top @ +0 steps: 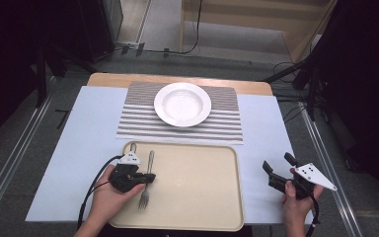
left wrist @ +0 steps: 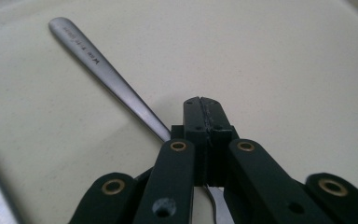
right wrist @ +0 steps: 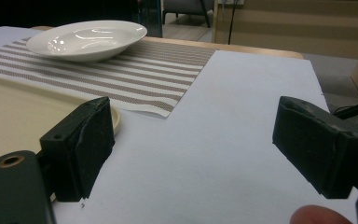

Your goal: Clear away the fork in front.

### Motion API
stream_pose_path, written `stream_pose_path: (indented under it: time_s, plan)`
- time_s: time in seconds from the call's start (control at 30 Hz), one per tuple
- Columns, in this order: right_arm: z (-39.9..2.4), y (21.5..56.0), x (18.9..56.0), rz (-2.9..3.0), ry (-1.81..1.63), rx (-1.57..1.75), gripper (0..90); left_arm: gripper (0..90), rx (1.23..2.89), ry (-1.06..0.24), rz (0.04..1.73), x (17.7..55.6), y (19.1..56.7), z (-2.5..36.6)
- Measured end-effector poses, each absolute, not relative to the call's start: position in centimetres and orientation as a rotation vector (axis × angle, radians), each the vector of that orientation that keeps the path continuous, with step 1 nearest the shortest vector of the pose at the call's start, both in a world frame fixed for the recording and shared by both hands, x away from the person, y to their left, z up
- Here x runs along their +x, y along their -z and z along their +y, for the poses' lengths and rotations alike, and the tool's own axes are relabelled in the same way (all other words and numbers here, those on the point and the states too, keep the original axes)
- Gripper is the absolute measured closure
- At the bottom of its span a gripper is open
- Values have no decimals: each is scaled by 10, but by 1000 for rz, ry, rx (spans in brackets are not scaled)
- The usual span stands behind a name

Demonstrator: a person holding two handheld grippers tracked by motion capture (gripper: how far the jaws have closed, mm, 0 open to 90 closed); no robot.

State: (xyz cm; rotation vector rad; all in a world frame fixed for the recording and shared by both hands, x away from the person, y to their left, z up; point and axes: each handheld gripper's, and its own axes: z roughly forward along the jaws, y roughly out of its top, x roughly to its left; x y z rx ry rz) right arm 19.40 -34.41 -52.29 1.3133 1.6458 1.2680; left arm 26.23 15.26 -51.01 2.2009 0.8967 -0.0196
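Brushed metal fork (left wrist: 103, 74), dull sheen. Matt, smooth beige plastic tray (top: 202, 177). Glossy white ceramic plate (top: 182, 104) on woven striped cloth placemat (top: 227, 123).

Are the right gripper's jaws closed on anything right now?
No, the right gripper has its jaws wide apart over bare white paper, nothing between them.

Fork handle (left wrist: 98, 65): I see a small stamped line of characters running along the flat end, too small and blurred for me to read.
Tray (top: 202, 187): I find no lettering.
Plate (top: 182, 104): I find no mark or brand.
Striped placemat (top: 227, 123): I see bands, no words.
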Motion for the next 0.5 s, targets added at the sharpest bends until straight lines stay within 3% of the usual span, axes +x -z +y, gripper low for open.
stream_pose_path:
  time_s: [0.23, 0.5]
  plan:
    - [-344, 523, 194, 1644, -1269, 1317, 136, 889, 2190, 32, 929, 266, 509, 163]
    - [-346, 523, 194, 1636, -1273, 1321, 137, 889, 2212, -67, 947, 282, 510, 149]
